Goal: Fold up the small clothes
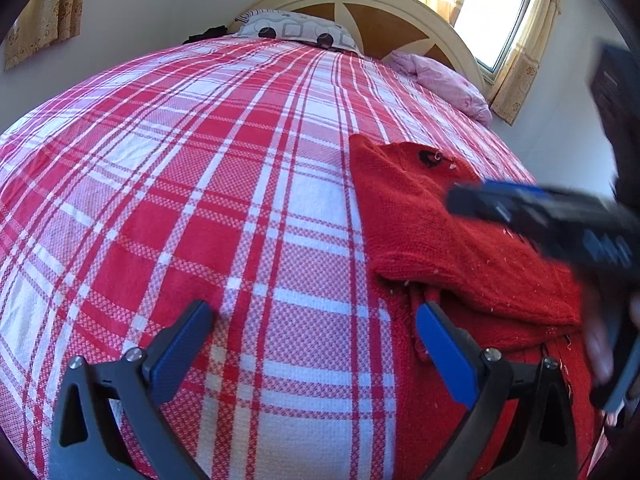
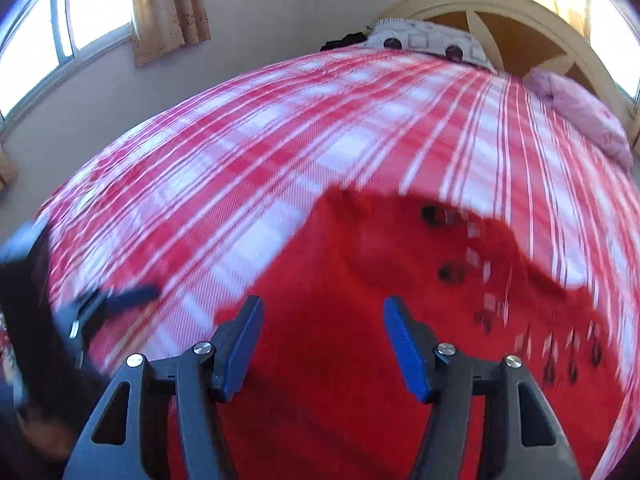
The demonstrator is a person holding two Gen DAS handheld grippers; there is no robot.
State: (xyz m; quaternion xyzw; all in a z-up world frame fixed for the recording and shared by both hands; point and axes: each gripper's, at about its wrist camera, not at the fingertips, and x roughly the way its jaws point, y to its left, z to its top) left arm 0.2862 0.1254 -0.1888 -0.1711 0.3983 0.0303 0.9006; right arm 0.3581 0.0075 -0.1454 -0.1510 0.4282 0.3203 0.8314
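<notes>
Though blurred, red garment (image 2: 360,320) seemingly lengthwise headboard-ward (image 2: 520,32)

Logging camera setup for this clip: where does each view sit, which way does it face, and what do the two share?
Left wrist: on the left gripper, looking down the bed to the headboard; right gripper and a hand at right.
Right wrist: on the right gripper, open over the red garment; left gripper at left.
Shared: bed, garment, pillow, headboard.

The plaid bedspread (image 1: 200,200) lies bare to my left; the red garment (image 1: 440,232) and my right gripper (image 1: 464,200) crowd the right.
</notes>
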